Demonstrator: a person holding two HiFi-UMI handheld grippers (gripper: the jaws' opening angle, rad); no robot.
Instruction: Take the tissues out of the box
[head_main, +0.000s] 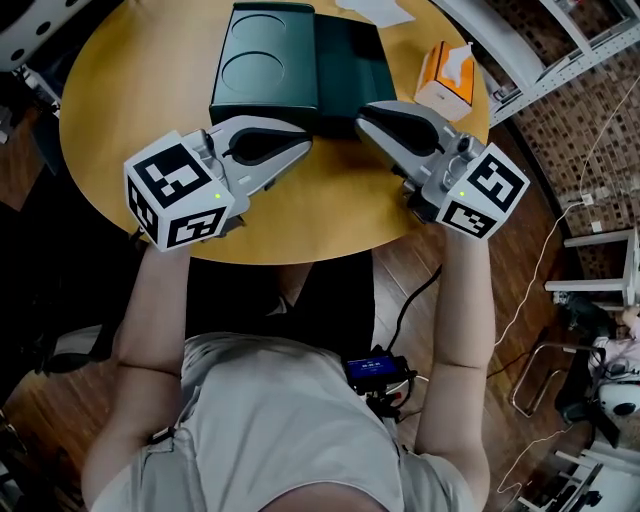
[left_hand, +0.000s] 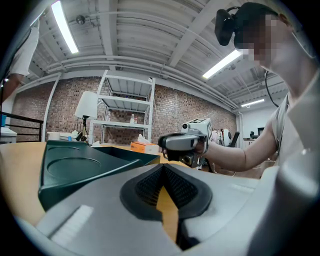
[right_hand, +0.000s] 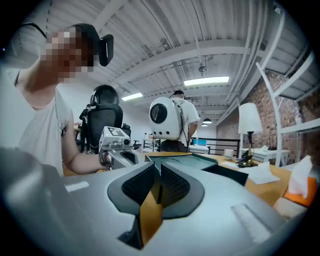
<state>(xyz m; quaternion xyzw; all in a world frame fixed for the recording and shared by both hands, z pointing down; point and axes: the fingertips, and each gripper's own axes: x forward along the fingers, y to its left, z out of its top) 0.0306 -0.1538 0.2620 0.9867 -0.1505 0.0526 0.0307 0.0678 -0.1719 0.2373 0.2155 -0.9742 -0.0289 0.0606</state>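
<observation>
The orange tissue box (head_main: 447, 80) stands at the table's far right, with a white tissue (head_main: 459, 58) sticking up from its top. It also shows in the left gripper view as the orange tissue box (left_hand: 145, 146) and at the right edge of the right gripper view (right_hand: 300, 192). My left gripper (head_main: 306, 140) hovers near the table's front, its pads meeting at the tips (left_hand: 163, 170), nothing held. My right gripper (head_main: 361, 118) faces it, well short of the box; its jaws (right_hand: 159, 172) stand a narrow gap apart and empty.
A dark green tray (head_main: 270, 60) with a round recess fills the table's middle, just beyond both grippers. A white sheet (head_main: 376, 10) lies at the far edge. Metal shelving (head_main: 560, 50) stands right of the table. Cables trail on the floor.
</observation>
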